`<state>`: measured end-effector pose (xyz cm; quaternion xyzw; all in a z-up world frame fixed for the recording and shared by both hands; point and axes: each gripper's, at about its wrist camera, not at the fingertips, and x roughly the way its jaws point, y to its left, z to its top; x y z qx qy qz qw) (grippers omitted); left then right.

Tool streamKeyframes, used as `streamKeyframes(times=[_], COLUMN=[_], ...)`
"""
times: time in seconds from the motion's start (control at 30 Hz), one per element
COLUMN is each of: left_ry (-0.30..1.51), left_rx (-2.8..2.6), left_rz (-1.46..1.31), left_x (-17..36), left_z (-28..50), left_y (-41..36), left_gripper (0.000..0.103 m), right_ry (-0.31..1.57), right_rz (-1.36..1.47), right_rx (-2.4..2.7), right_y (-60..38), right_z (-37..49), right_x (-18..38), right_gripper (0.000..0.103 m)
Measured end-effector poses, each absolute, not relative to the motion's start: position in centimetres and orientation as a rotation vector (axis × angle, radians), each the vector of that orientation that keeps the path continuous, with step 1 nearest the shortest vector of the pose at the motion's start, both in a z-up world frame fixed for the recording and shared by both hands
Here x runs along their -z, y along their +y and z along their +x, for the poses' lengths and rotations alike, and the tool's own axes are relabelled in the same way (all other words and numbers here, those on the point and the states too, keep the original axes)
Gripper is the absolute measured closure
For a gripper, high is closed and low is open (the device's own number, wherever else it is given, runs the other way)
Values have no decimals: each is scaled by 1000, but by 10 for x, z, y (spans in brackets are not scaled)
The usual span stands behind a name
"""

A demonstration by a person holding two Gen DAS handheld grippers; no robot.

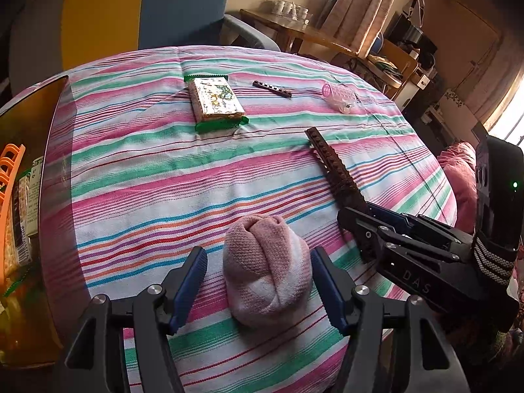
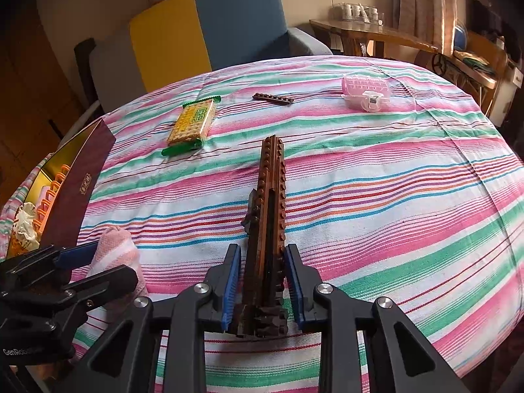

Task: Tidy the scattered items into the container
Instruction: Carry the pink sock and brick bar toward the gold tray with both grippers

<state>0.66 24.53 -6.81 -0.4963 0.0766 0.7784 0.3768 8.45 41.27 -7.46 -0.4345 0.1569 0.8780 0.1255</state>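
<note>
Rolled pink sock [image 1: 267, 270] near the desk's [image 1: 229, 170] front edge, between the spread left gripper [image 1: 258, 290]; long brown brick bar [image 2: 269, 216] between the right gripper's [image 2: 263, 283] near-closed pads, contact unclear. Pick-up step; next: close, lift, carry to the box [image 2: 73, 196] at the left edge. Box contents mostly cut off.

From my left wrist view, the rolled pink towel [image 1: 266, 270] fills the gap between my left gripper [image 1: 258, 290] fingers, and at three o'clock my right gripper [image 1: 376, 229] blocks any sideways pass, clamped around the brown brick strip [image 1: 334, 167]. At nine o'clock the box [image 1: 49, 150] wall stands in the way. Toward twelve there's bare striped cloth [image 1: 163, 190] until the cracker packet [image 1: 214, 103], small dark strip [image 1: 271, 89] and pink roller [image 1: 339, 96], with open lanes between them.
</note>
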Motion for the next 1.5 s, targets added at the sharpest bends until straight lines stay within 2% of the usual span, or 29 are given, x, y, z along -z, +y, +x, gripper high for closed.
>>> streamKeyframes(times=[0.2,0.33,0.4,0.5,0.8,0.97,1.1,1.13,1.23,1.5], left_ry=[200,188,192,209,212,174,180,188,212,224], left_rx=[-2005,-2004,-1999,-1997,-2002,-2019,-2015,-2011,-2003,-1995], left_rz=[-1280,-1282,-1274,-1253,-1233,-1271,-1271,-1266,-1249,-1230], left_x=[71,72,73,71,70,72,73,73,73,71], left_z=[6,4,5,10,17,8,8,9,12,17], left_y=[247,250,250,251,243,242,245,247,250,246], left_gripper=[35,35,41,47,49,37,36,36,47,48], right_ry=[406,388,360,286,277,292,316,322,315,279], right_rz=[-1267,-1264,-1264,-1273,-1271,-1272,-1270,-1267,-1260,-1254], right_rx=[-2559,-2553,-2549,-2543,-2547,-2548,-2555,-2559,-2570,-2572], right_y=[405,402,399,393,385,383,385,385,385,381], right_z=[83,82,82,82,88,90,90,91,92,93], right_x=[76,76,76,76,75,76,76,77,77,76], right_gripper=[63,62,62,66,72,71,71,71,71,74])
